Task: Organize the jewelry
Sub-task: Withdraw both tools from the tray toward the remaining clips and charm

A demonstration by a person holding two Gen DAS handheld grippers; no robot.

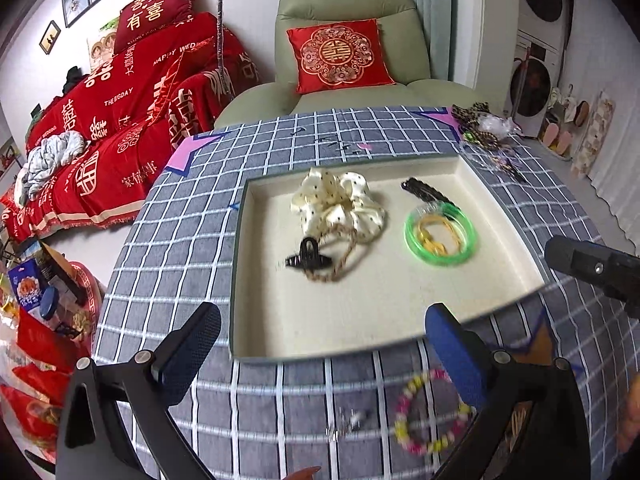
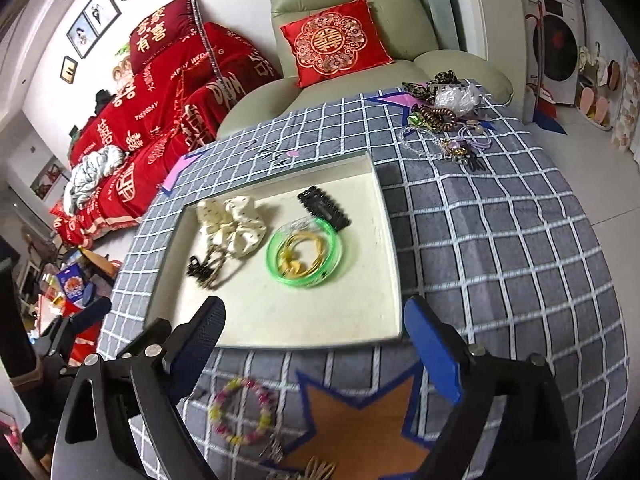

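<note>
Checked cloth covers table [image 2: 500, 240], sofa beyond. Nearest: left claw [image 1: 322, 346] and right claw [image 2: 314, 338], both spread wide, holding nothing. Beaded bracelet [image 1: 430, 414] lies loose on cloth by near edge, outside tray [image 2: 390, 240]. Risk – beads may roll or slide off edge if nudged instead of pinched. Tray holds black hair claw clip [image 1: 307, 257], cream scrunchie [image 1: 340, 204], green bangle [image 1: 440, 234] ringing yellow ties, black comb clip [image 2: 324, 207]. Far corner – unsorted pile [image 2: 444, 116].

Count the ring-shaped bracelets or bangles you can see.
2: a green bangle inside the tray, and a pink-yellow beaded bracelet on the tablecloth before it. The far pile may hide more.
</note>
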